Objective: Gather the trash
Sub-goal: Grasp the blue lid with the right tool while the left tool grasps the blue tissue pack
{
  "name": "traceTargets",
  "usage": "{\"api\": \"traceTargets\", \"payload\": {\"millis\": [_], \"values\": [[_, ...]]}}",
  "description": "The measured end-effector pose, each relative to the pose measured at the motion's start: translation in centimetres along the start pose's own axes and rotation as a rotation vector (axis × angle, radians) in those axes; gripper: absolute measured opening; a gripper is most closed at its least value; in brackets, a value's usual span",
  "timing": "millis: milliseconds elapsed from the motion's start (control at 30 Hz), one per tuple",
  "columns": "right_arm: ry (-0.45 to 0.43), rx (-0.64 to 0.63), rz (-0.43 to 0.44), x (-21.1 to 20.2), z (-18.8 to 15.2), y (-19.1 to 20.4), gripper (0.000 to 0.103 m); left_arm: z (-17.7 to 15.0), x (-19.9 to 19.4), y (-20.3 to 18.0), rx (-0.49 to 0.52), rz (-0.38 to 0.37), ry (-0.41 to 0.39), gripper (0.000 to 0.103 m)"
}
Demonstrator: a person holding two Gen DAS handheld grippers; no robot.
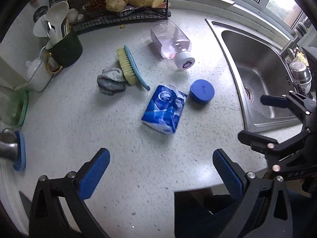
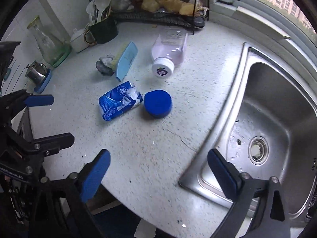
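Now we look down on the speckled worktop [image 1: 83, 123] beside the sink [image 2: 277, 107], then the toppled pink bottle [image 1: 170, 41], then the blue tissue pack [image 1: 164, 111] and the blue lid [image 1: 202, 91] touching it. Our left claw [image 1: 160, 170] and right claw [image 2: 158, 173] both stand wide apart, empty. We judge the pack the likely trash: it lies straight ahead of the left claw, its long axis running away from us, left hand nearer
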State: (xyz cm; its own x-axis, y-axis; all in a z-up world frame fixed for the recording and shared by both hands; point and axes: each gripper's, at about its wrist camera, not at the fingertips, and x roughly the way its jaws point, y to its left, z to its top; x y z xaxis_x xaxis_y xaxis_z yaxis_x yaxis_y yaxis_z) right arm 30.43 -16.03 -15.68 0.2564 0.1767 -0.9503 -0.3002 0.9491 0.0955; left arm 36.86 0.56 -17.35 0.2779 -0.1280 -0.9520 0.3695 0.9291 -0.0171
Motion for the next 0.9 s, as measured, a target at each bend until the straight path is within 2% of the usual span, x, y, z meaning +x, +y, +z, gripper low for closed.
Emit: {"api": "traceTargets", "payload": {"millis": [300, 367, 600, 733, 900], "values": [[0.073, 0.0, -0.05, 4.2, 2.9, 0.6, 0.091, 2.0, 3.7, 2.7, 0.027, -0.062, 0.058, 0.103], [0.093, -0.006, -0.065, 5.0, 3.4, 0.6, 0.082, 2.2, 4.1, 3.0, 0.03, -0.075, 0.063, 0.103], [0.107, -0.023, -0.091, 6.4, 5.2, 1.0, 0.082, 2.4, 5.4, 3.8, 0.047, -0.104, 0.09, 0.103], [0.126, -0.035, -0.107, 7.0, 5.7, 1.2, 0.067, 2.6, 5.8, 4.4, 0.047, -0.099, 0.093, 0.103], [0.129, -0.037, -0.107, 7.3, 6.1, 1.6, 0.06, 3.0, 6.0, 5.2, 0.057, -0.11, 0.099, 0.103]]}}
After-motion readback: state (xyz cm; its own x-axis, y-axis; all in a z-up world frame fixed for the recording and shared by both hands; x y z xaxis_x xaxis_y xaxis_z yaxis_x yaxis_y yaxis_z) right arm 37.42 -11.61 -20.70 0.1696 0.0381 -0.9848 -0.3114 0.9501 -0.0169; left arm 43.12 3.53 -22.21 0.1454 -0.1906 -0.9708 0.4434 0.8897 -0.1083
